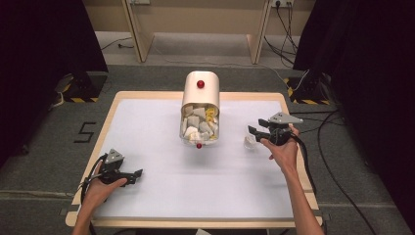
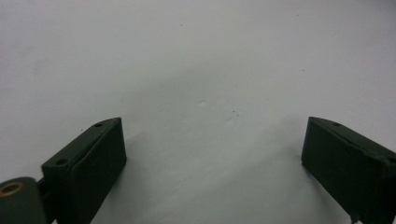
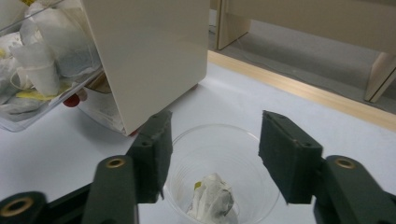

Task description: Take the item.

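A cream dispenser box (image 1: 200, 87) with a red knob stands at the table's middle back. Its clear drawer (image 1: 198, 128) is pulled out towards me and holds several tea bags. To the drawer's right stands a clear plastic cup (image 1: 249, 142) with one tea bag (image 3: 212, 200) in it. My right gripper (image 1: 253, 132) is open just above the cup; in the right gripper view the jaws (image 3: 215, 135) stand either side of the cup (image 3: 219, 172) without touching it. My left gripper (image 1: 137, 176) rests open and empty at the front left, over bare mat (image 2: 212, 154).
A white mat (image 1: 195, 186) covers the wooden table (image 1: 110, 112). Cables (image 1: 333, 166) trail off the right side onto the floor. A wooden frame (image 1: 142, 39) stands behind the table. The dispenser's side wall (image 3: 149, 56) rises close by the right gripper's left jaw.
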Available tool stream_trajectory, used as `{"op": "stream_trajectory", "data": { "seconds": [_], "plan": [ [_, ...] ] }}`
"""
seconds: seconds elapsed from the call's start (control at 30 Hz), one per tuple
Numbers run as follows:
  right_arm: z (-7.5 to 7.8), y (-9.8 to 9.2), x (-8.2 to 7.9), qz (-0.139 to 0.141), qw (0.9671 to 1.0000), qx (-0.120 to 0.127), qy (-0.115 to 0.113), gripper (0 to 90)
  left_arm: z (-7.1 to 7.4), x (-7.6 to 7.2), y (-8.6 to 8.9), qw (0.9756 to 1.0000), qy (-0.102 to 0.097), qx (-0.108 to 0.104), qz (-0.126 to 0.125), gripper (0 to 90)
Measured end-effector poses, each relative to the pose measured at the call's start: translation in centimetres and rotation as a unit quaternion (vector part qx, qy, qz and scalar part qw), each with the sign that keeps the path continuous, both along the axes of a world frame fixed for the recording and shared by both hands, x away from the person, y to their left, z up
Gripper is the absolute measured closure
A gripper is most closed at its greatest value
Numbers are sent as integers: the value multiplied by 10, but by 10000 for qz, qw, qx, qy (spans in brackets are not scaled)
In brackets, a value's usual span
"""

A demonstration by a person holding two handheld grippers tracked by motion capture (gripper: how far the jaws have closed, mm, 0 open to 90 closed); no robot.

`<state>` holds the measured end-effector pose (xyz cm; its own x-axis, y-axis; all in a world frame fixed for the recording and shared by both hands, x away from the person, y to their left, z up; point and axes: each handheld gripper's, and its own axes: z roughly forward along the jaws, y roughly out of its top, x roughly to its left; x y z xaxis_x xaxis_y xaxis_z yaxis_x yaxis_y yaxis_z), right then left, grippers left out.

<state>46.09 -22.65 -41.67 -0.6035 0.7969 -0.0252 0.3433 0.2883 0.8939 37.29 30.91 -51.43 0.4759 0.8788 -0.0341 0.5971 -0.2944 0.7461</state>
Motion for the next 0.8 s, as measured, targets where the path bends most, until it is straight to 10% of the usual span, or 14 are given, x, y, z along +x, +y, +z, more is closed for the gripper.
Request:
{"op": "stream_trajectory", "data": {
  "seconds": [0.8],
  "plan": [
    [7, 13, -3, -188, 9997, -59, 143, 208, 0, 0, 0, 10000, -9, -8, 4, 56]
  ]
}}
